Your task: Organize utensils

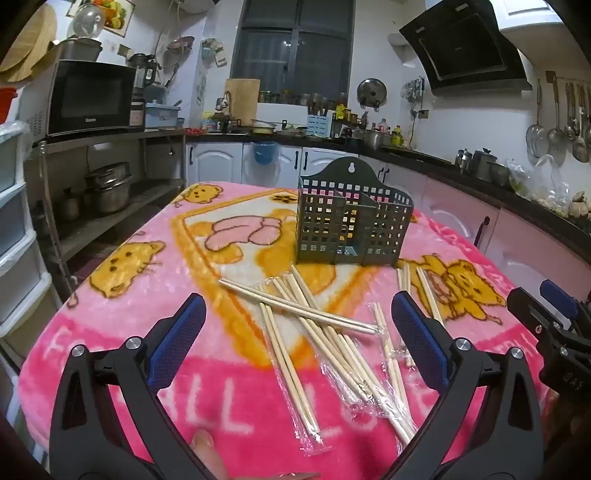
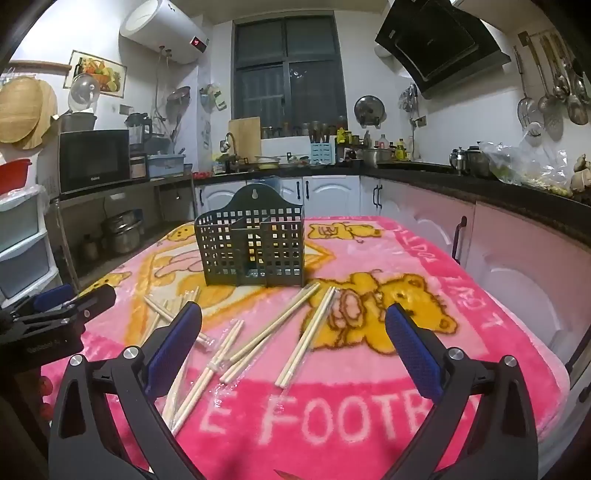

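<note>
One dark holder [image 1: 352, 218] stood behind scattered chopsticks [image 1: 317, 325], too overlapped to count; both hand-held grippers, left [image 1: 299, 332] and right [image 2: 293, 338], gaped empty.

Small kitchen, white walls, lit from indoors. Dark window [image 2: 290, 74] at the back, black outside. White water heater [image 2: 162, 31] high on the left wall, black range hood [image 2: 439, 48] upper right. Black microwave [image 2: 95, 159] on a metal shelf rack [image 1: 110, 192], steel pots [image 1: 109, 188] stacked below. Dark worktop [image 2: 480, 186] along the back and right walls over white cabinet doors [image 2: 328, 195]. Ladles and strainers [image 2: 554, 96] hanging on the right wall. Wooden cutting board [image 2: 244, 138] leaning by the tap. Pink cartoon blanket [image 2: 461, 295] over the counter.
</note>
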Tool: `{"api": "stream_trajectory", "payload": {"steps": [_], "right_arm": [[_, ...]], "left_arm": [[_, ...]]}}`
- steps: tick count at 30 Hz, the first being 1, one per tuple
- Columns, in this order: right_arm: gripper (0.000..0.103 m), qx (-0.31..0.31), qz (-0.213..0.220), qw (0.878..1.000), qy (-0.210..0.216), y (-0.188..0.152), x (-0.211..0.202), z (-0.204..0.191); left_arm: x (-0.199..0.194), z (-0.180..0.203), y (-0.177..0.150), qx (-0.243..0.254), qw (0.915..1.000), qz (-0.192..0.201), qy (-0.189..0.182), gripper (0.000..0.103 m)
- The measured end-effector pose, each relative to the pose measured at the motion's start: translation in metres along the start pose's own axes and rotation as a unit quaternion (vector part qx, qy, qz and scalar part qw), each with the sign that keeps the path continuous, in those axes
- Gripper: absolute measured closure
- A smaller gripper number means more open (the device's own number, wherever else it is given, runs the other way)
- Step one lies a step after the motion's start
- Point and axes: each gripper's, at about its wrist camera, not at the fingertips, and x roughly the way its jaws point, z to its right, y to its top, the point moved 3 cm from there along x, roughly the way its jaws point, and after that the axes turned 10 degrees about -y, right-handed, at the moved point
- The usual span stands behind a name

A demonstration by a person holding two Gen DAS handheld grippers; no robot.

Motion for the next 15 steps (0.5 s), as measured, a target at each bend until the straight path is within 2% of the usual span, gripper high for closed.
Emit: {"api": "stream_trajectory", "payload": {"steps": [8, 15], "right_arm": [[0.006, -0.004, 0.021, 1.000, -0.005, 0.004, -0.008, 0.000], [0.006, 0.001, 0.014, 1.000, 0.008, 0.005, -0.010, 0.002]], "left_arm": [[-0.001, 0.001, 0.001, 0.003, 1.0000, -0.003, 0.001, 0.010], [0.002, 0.008, 0.007, 0.005, 1.0000, -0.001, 0.000, 0.010]]}}
